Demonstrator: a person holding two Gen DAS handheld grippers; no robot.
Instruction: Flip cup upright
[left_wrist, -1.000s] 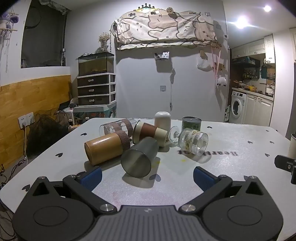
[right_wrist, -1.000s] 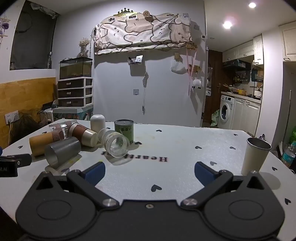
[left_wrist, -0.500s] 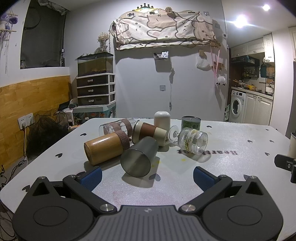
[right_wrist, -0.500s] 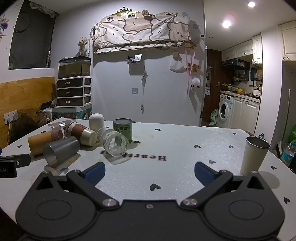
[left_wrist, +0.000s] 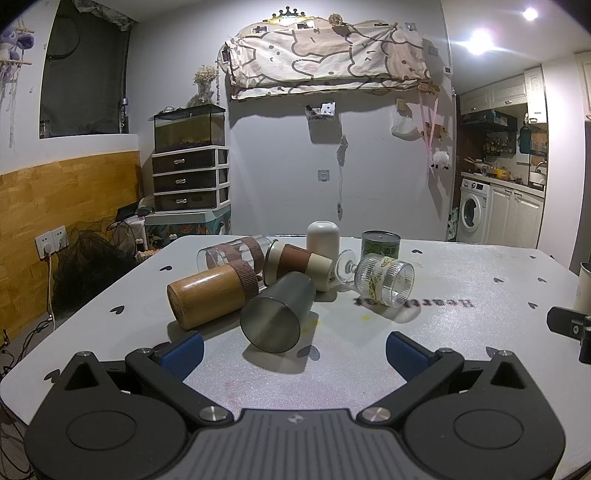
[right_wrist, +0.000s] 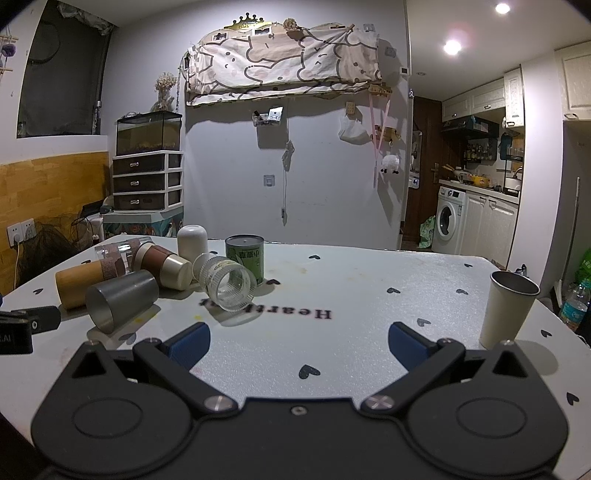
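Several cups lie on their sides in a pile on the white table (left_wrist: 461, 295): a dark grey metal cup (left_wrist: 275, 314) (right_wrist: 120, 299), a wooden cup with a brown band (left_wrist: 210, 295), a brown-and-cream cup (left_wrist: 299, 260), a clear cup with a brown band (left_wrist: 231, 251) and a ribbed stemmed glass (left_wrist: 384, 280) (right_wrist: 229, 282). My left gripper (left_wrist: 293, 349) is open and empty, just short of the grey cup. My right gripper (right_wrist: 297, 339) is open and empty, near the glass. A cream cup (right_wrist: 508, 310) stands upright at the right.
A green tin (right_wrist: 244, 256) and a white rounded cup, mouth down, (left_wrist: 322, 240) stand behind the pile. The table carries black heart marks and printed lettering (right_wrist: 266, 310). Drawers with a tank (left_wrist: 190, 166) and a washing machine (right_wrist: 448, 225) stand beyond the table.
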